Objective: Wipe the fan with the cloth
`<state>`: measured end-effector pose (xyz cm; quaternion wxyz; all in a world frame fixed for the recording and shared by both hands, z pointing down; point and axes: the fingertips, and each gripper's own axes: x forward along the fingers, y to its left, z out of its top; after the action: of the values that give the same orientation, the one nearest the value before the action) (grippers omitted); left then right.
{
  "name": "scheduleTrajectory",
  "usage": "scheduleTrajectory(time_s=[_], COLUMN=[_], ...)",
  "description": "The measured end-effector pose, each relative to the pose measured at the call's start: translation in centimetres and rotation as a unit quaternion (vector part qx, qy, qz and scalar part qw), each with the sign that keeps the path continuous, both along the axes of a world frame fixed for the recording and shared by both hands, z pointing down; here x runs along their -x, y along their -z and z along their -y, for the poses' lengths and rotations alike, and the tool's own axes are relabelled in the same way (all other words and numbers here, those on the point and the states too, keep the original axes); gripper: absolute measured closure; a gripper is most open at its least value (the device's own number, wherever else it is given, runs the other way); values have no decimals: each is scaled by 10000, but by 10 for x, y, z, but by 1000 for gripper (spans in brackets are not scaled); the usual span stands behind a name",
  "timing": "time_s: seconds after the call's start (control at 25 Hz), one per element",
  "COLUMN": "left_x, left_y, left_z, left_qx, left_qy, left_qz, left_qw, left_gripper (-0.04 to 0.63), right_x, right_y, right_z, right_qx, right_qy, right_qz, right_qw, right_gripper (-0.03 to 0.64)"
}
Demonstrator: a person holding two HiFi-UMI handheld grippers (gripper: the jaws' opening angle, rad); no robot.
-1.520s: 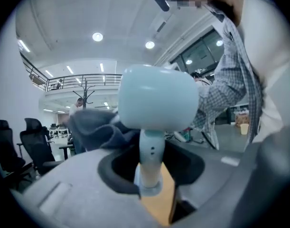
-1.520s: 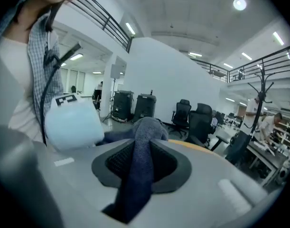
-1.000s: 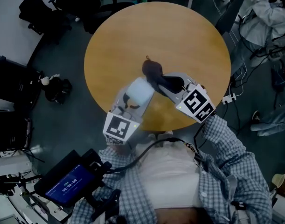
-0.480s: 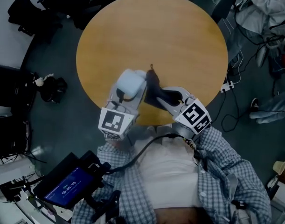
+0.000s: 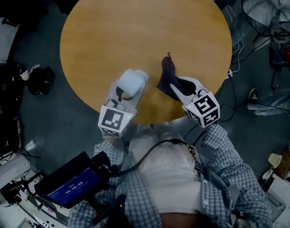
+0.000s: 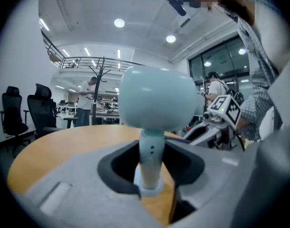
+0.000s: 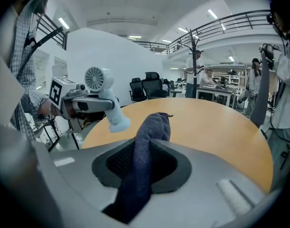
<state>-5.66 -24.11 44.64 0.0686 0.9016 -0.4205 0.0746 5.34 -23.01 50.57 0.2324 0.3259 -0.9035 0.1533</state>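
Note:
A small pale-blue fan [image 5: 131, 81] stands upright over the near edge of the round wooden table [image 5: 135, 27]. My left gripper [image 5: 122, 93] is shut on its stem. In the left gripper view the stem [image 6: 150, 158] sits pinched between the jaws, with the rounded fan head [image 6: 156, 103] above. A dark blue cloth [image 5: 167, 75] hangs bunched from my right gripper [image 5: 179, 86], which is shut on it. In the right gripper view the cloth [image 7: 149, 141] rises out of the jaws, and the fan [image 7: 100, 82] shows to the left, apart from it.
A tablet with a lit screen [image 5: 71, 187] hangs at the person's lower left. Dark bags [image 5: 38, 80] lie on the floor left of the table, cables and a power strip [image 5: 230, 72] on the right. People stand by desks [image 7: 194, 75] beyond the table.
Both grippers have come down toward the table's near edge and drawn apart. The cloth lay against the fan head before; now a gap separates them.

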Motion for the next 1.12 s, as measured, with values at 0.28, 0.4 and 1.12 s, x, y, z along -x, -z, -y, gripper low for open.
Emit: scheduleTrajectory(time_s=[0.28, 0.4, 1.12], left_x=[-10, -12, -18], left_y=[-44, -65, -96], left_z=[17, 18, 15], left_qx=[235, 366, 578], left_qy=[-143, -104, -103], left_qz=[173, 293, 498], left_qw=[9995, 9988, 9970], left_gripper=[451, 451, 448], right_x=[2, 6, 10], right_y=[-37, -55, -90], right_z=[20, 20, 14], right_qx=[386, 478, 546], right_qy=[131, 261, 563], right_qz=[0, -54, -525], right_qw=[9992, 9985, 9955], right_gripper=[527, 526, 510])
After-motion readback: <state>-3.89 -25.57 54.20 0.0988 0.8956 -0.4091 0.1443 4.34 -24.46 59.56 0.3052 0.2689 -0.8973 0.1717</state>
